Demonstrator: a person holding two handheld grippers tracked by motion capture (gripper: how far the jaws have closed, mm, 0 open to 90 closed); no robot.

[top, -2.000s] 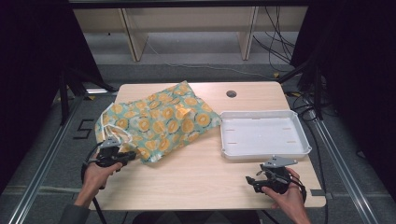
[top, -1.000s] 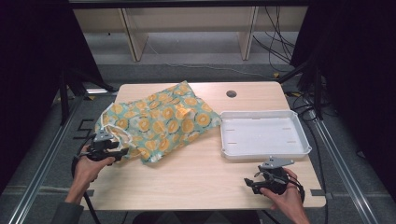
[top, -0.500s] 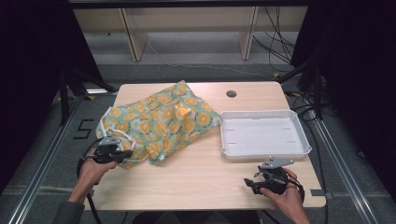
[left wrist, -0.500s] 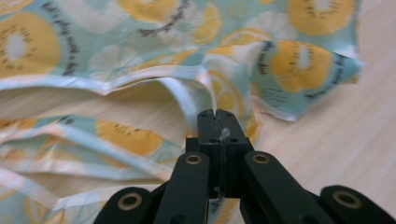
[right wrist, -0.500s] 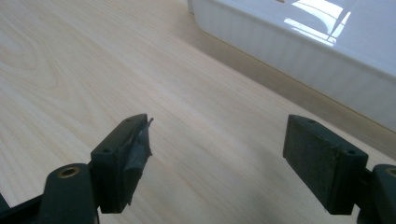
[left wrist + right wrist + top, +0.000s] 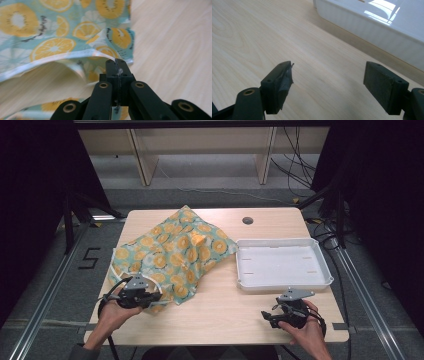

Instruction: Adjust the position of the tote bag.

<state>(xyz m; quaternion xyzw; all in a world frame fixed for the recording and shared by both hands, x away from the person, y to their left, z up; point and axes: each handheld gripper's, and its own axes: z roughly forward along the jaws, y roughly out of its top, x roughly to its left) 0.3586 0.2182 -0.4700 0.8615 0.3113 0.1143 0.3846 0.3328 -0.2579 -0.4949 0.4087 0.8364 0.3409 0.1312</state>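
Note:
A cloth (image 6: 175, 250) printed with orange and lemon slices on pale green lies spread over the left half of the wooden table (image 6: 225, 320). My left gripper (image 6: 153, 299) is at its near corner. In the left gripper view the jaws (image 6: 116, 62) are pressed together on the cloth's (image 6: 50, 37) white hem, and a fold is lifted so the pale underside shows. My right gripper (image 6: 267, 316) rests near the table's front right edge, pointing left. Its jaws (image 6: 328, 82) stand wide apart over bare wood with nothing between them.
A white rectangular tray (image 6: 285, 285) lies on the right half of the table, just beyond the right gripper; its ribbed wall (image 6: 367, 27) runs across the right gripper view. A dark round hole (image 6: 247, 220) sits near the table's far edge.
My left gripper drew back to the left, then came right again to the cloth's near corner, which now looks bunched and lifted. The right gripper has stayed put.

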